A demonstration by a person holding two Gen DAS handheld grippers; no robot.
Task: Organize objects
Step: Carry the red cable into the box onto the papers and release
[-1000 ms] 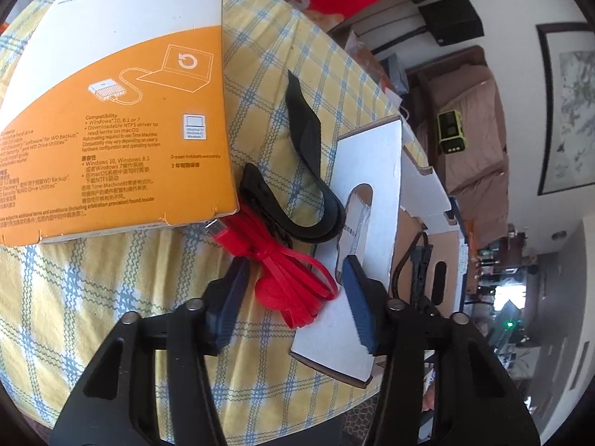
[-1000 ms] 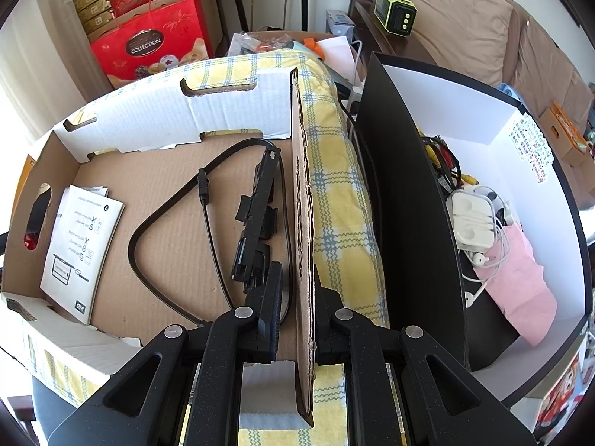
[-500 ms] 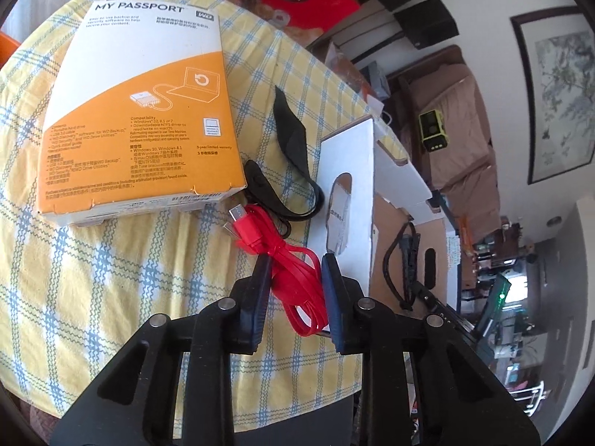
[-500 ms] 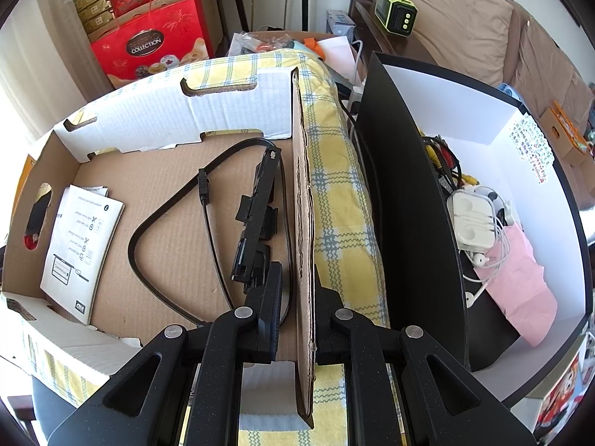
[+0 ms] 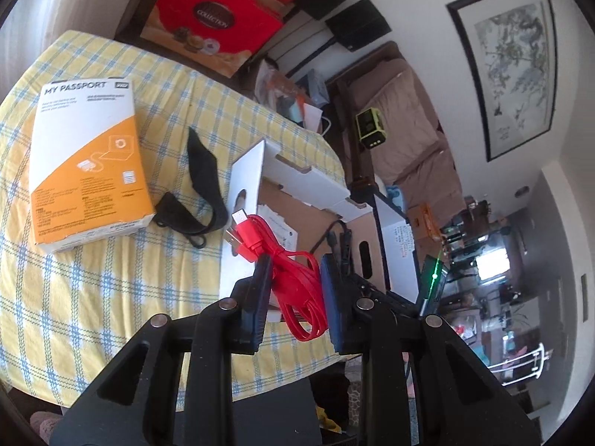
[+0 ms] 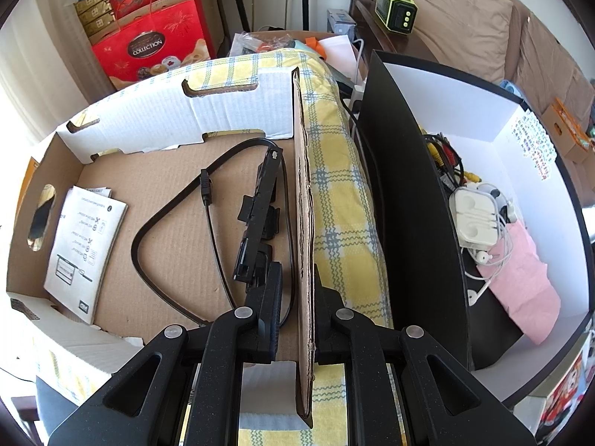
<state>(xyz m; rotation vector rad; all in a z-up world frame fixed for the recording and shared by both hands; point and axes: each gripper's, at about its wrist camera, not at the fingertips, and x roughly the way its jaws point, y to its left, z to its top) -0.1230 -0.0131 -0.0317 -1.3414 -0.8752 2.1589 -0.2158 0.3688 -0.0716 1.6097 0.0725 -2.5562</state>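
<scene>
My left gripper (image 5: pixel 293 278) is shut on a coiled red USB cable (image 5: pixel 286 260) and holds it in the air by the near wall of the open cardboard box (image 5: pixel 241 223). An orange and white WD box (image 5: pixel 89 163) and a black strap (image 5: pixel 204 182) lie on the yellow checked tablecloth (image 5: pixel 93 278). My right gripper (image 6: pixel 297 297) is shut on the right side wall of the cardboard box (image 6: pixel 305 223). Inside the box lie a black cable (image 6: pixel 174 219), a black bracket (image 6: pixel 260 215) and a leaflet (image 6: pixel 85 238).
A black bin with a white inside (image 6: pixel 520 148) stands right of the cardboard box and holds earphones, cables and pink cloth. Red gift boxes (image 6: pixel 148 44) stand behind the table. A sofa (image 6: pixel 465 11) is at the back right.
My left gripper closed on the red cable, lifted it off the tablecloth and carried it up toward the cardboard box. The right gripper has not moved.
</scene>
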